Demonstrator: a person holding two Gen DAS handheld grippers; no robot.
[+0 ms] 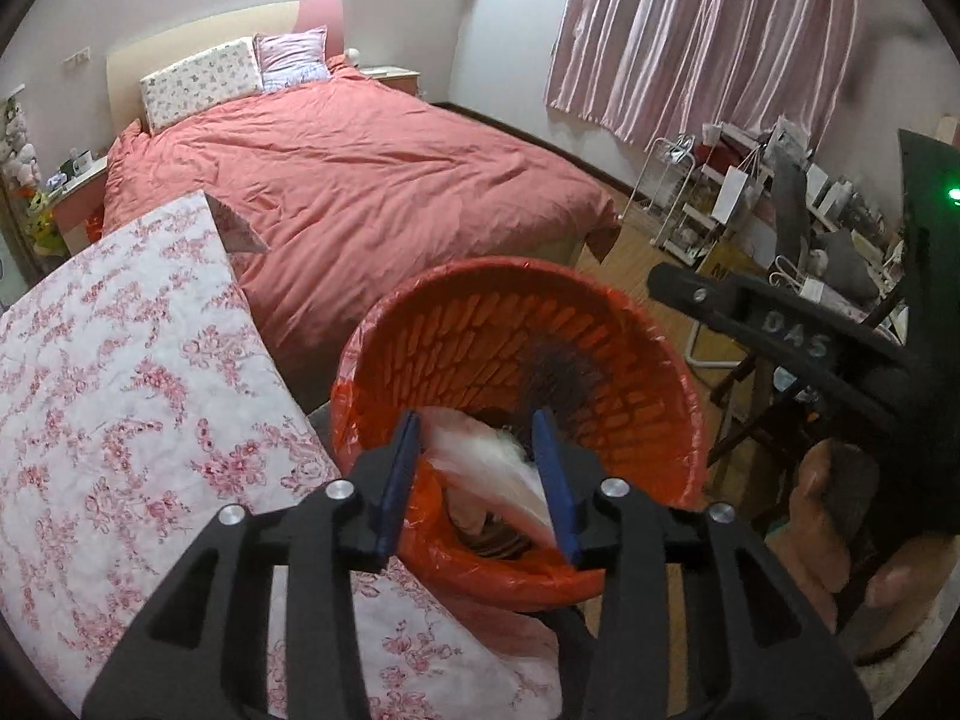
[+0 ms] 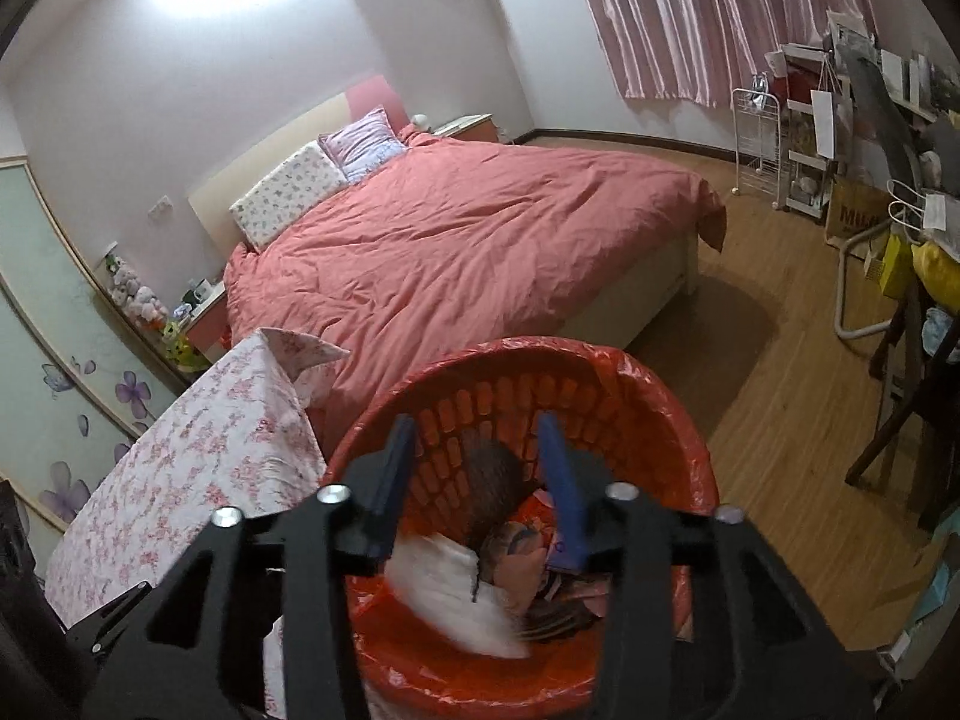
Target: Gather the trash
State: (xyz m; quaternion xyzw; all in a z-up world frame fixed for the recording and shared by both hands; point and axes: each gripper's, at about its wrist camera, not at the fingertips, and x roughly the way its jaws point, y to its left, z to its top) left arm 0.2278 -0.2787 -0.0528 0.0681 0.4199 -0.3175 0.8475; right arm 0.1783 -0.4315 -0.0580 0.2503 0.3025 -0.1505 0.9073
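Nearest to us, the left gripper (image 1: 480, 468) points down over the mouth of the red bin (image 1: 672, 360). Its blue pads (image 1: 396, 480) stand apart, and a white crumpled piece of trash (image 1: 492, 456) shows in the gap between them. The piece is blurred, and we see neither pad pressing on it, so we read these jaws as open with nothing gripped. The right gripper (image 2: 480, 474) hangs over the same bin (image 2: 690, 450), and its blue pads (image 2: 564, 492) are likewise parted with no hold on anything.

From the right wrist view, the white trash (image 2: 450, 594) lies inside the bin, against the near wall, smeared as if in motion; we cannot tell whether it has come to rest. Beside it sits a heap of other wrappers and scraps (image 2: 540, 558), their kinds too muddled to name. A red plastic liner (image 2: 636, 360) folds over the bin's rim.

In the left wrist view, the right gripper's black body (image 1: 798, 342) crosses the right side, with a hand (image 1: 834, 516) below it.

Just left of the bin lies a floral quilt (image 1: 120, 390), white with pink flowers. Behind both spreads the bed under a salmon duvet (image 1: 360, 180), with two pillows (image 1: 204, 81) at the headboard. Farther right, the wooden floor (image 2: 780, 420) runs to a cluttered rack (image 2: 810, 138), and pink striped curtains (image 1: 708, 30) hang on the far wall.
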